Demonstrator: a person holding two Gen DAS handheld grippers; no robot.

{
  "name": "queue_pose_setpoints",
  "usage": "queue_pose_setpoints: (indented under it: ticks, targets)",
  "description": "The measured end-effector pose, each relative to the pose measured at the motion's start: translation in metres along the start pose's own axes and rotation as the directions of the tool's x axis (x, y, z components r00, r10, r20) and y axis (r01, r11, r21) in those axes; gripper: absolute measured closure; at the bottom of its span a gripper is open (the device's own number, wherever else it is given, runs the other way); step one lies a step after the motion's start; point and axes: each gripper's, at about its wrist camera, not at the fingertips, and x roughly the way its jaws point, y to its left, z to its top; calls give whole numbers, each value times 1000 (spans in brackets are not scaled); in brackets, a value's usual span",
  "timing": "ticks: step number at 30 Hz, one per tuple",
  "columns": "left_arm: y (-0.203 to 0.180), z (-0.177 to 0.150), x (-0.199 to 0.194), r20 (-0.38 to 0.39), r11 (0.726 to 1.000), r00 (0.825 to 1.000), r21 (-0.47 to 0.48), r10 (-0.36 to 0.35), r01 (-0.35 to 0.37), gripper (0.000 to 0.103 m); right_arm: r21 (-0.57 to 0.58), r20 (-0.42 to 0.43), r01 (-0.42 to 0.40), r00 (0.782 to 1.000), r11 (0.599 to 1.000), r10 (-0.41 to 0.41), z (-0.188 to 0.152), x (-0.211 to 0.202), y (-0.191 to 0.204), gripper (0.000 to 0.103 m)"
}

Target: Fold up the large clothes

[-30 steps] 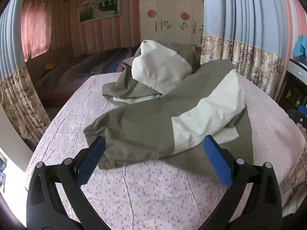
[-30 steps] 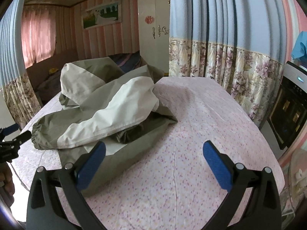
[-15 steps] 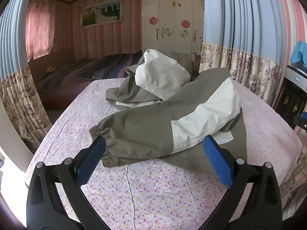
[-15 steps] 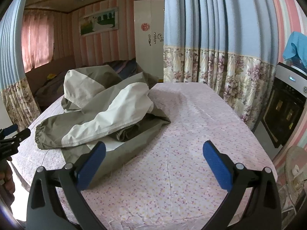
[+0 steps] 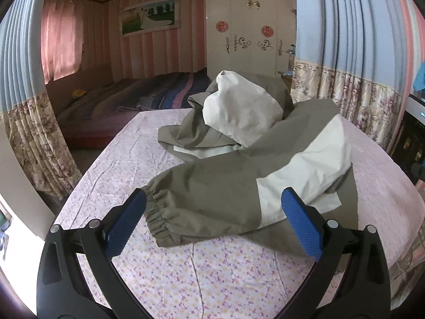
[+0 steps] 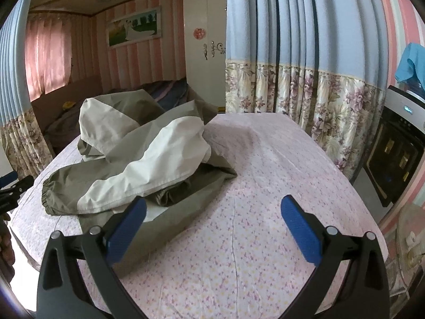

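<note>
Your left gripper (image 5: pixel 213 222): spread wide, empty, facing sleeve cuff (image 5: pixel 156 218) | your right gripper (image 6: pixel 213 223): spread wide, empty | jacket (image 6: pixel 138 156): crumpled on the bed (image 6: pixel 265 186).

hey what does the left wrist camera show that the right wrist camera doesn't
Only the left wrist view shows both red wardrobe medallions and the left gripper, open over the sleeve cuff. Only the right wrist view shows the oven, the blue cloth above it, and the right gripper, open over bare floral sheet. Both show the olive and cream jacket, the wall picture and the curtains.
</note>
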Motion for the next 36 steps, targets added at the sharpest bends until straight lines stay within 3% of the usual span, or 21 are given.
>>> queue_pose_setpoints:
  ticks: [23, 36]
  targets:
    - [-16, 51, 103, -65, 999, 998, 50, -13, 16, 3, -5, -92, 19, 996, 1000, -19, 35, 97, -1, 2]
    - [-33, 89, 136, -21, 994, 1000, 106, -3, 5, 3, -71, -78, 3, 997, 997, -9, 70, 132, 17, 2]
